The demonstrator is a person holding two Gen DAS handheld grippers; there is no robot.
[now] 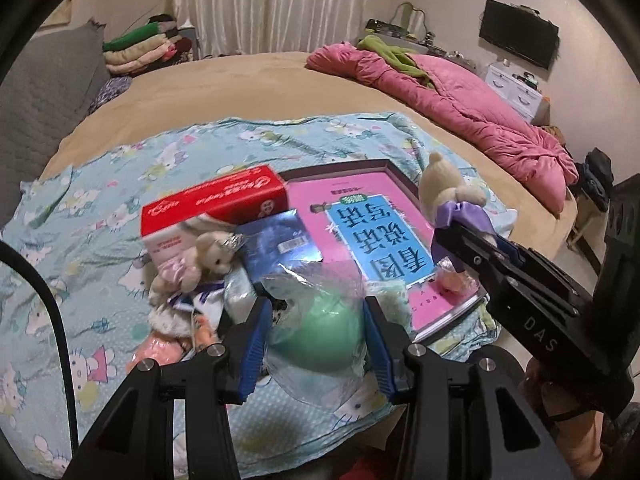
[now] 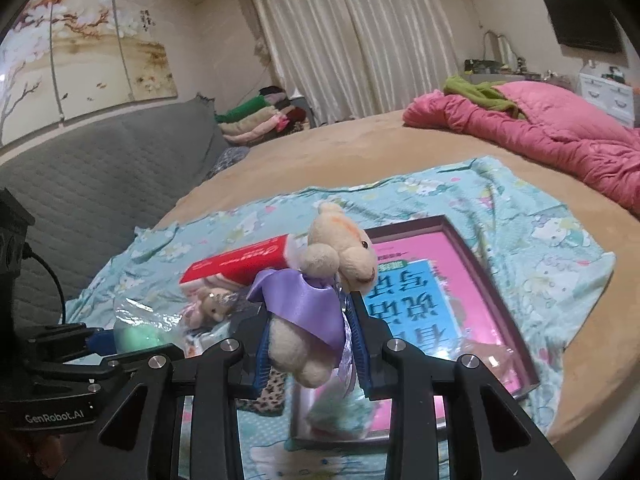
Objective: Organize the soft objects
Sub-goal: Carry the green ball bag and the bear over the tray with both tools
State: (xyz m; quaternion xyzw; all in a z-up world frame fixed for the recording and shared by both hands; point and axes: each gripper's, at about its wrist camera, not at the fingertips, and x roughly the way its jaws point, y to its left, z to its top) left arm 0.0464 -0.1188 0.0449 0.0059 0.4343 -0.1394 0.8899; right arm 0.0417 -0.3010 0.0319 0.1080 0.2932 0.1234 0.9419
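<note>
My left gripper is shut on a green soft ball in a clear plastic wrap, held above the Hello Kitty sheet. My right gripper is shut on a cream plush bear with a purple satin bow, lifted over the pink book. From the left wrist view that bear and the right gripper hang at the right. A second small plush bear in pink lies against the red box, with more soft items piled below it.
A red box, a dark blue packet and a large pink book in a dark frame lie on the sheet. A pink quilt sprawls at the far right of the bed. A grey headboard and folded blankets stand at the left.
</note>
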